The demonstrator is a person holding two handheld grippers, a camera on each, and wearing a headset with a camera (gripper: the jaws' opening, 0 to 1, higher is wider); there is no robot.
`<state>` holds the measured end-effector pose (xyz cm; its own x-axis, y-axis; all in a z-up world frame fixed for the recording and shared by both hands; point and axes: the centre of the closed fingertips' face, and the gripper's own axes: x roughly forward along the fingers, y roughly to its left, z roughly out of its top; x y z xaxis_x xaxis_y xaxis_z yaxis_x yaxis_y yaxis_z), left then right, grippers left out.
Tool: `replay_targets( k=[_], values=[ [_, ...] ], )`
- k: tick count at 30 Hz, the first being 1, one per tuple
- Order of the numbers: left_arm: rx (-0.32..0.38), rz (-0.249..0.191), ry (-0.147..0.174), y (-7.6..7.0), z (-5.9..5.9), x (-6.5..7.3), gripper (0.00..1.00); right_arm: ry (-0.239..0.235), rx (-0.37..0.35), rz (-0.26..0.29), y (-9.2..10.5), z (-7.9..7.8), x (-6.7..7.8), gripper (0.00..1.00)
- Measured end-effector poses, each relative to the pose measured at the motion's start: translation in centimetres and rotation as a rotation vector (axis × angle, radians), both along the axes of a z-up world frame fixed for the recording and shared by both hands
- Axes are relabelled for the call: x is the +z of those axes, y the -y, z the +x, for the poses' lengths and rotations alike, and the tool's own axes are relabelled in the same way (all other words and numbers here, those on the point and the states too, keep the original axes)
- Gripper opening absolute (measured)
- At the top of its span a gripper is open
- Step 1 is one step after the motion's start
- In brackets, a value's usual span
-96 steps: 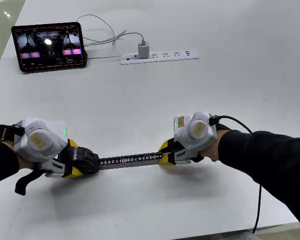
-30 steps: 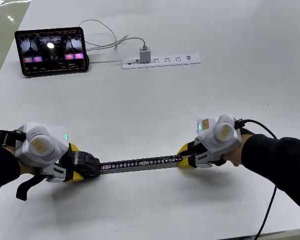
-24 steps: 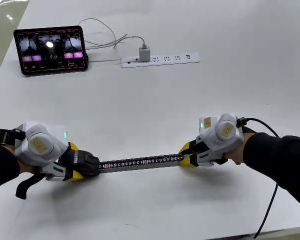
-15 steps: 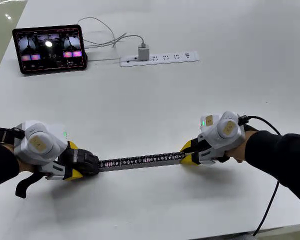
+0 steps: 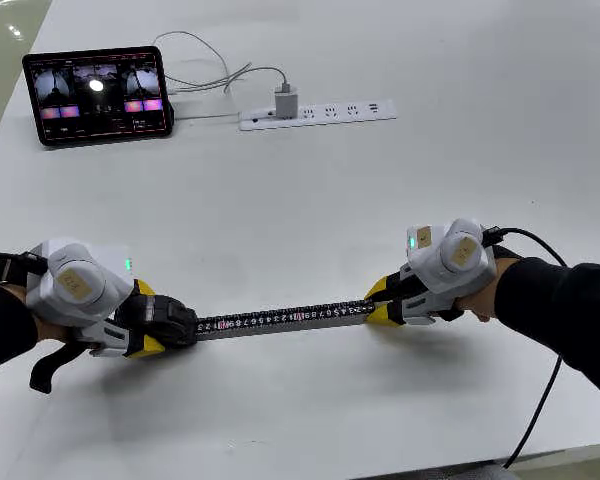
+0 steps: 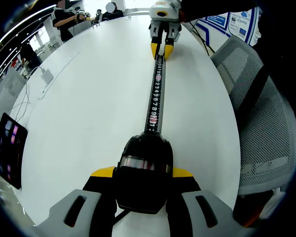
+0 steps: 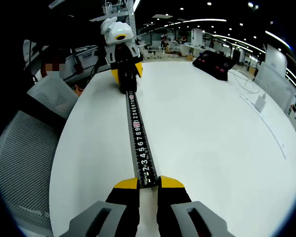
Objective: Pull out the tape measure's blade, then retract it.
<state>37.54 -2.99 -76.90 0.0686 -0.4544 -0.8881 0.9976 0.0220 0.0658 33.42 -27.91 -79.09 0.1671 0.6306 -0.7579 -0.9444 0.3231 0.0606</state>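
1. Extension step: the black tape-measure case point(image 6: 144, 170) is clamped between the yellow-tipped jaws of the left gripper point(image 5: 150, 320). The right gripper point(image 7: 149, 183) is pinched tight on the free end of the dark steel blade point(image 5: 280, 320) printed with white numerals.
2. Technique, as judged: draw the right gripper straight along the blade's own line, low over the white table point(image 5: 310, 200), while the left holds the case fixed, so the blade neither twists nor buckles.
3. Retraction is best done by walking the tip back toward the case; a freed blade may whip in.
4. Position: the case lies at the person's left near the table's front edge. The blade spans flat between the two grippers, which are well apart.
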Motion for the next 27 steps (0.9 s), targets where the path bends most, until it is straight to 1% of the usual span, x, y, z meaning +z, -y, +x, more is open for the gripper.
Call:
replay_targets(
  k=[11, 27],
  values=[
    [0.001, -0.004, -0.003, 0.05, 0.01, -0.02, 0.33, 0.000, -0.010, 0.000, 0.61, -0.17, 0.04, 0.08],
    [0.002, -0.012, -0.007, 0.11, -0.01, -0.12, 0.33, -0.008, -0.016, 0.003, 0.37, -0.33, 0.18, 0.09]
  ],
)
